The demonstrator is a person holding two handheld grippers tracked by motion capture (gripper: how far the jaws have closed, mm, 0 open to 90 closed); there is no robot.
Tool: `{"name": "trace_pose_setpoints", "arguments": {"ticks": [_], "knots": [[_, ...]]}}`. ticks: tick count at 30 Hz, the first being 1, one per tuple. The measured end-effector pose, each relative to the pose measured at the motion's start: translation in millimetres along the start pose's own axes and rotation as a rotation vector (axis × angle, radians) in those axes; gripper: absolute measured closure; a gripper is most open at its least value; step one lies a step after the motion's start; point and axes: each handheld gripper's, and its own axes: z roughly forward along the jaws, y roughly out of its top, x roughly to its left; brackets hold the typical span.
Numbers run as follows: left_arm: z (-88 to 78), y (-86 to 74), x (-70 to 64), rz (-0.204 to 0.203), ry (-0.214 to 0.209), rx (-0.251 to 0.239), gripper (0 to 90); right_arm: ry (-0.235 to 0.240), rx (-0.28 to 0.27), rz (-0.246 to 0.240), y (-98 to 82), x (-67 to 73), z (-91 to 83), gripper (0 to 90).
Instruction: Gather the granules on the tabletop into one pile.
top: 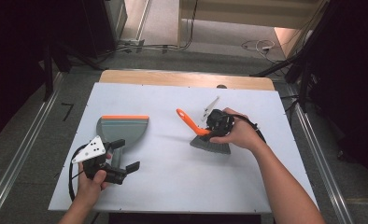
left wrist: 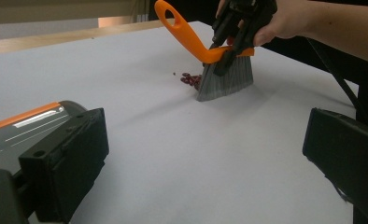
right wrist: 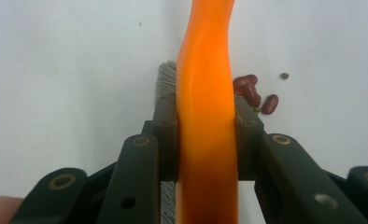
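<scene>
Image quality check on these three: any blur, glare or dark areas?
High view: table evenly lit, surroundings nearly black, brush and dustpan a bit soft. Left gripper view: brush and beans fairly sharp, its own near jaws blurred, a glare streak on the dustpan. Right gripper view: orange handle close and soft with sheen; beans clear enough.

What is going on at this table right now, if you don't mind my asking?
A person is sweeping up red beans on a white table. The right gripper is shut on the orange handle of a small brush, whose grey bristles rest on the table right beside the beans. The left gripper is open next to the handle of a grey dustpan, which lies flat some way from the brush. No beans are in the dustpan yet.
</scene>
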Motion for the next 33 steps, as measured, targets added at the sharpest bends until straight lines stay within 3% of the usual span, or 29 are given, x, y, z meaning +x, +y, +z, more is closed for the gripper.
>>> {"name": "trace_pose_setpoints", "arguments": {"ticks": [13,14,22,33], "knots": [[-0.1,-0.1,0.2,-0.001,0.000,0.001,1.1,-0.004,-0.008,0.022,2.5,-14.0,0.9,67.5],[-0.1,-0.1,0.2,0.000,0.000,0.001,1.1,0.001,-0.011,0.041,2.7,-13.6,1.5,67.5],[0.0,-0.1,0.1,0.000,-0.001,0.002,1.1,-0.005,-0.015,0.025,5.8,-19.4,2.2,67.5],[0.5,-0.5,0.4,0.001,-0.002,0.002,1.1,-0.007,-0.023,0.055,6.5,-27.8,2.5,67.4]]}}
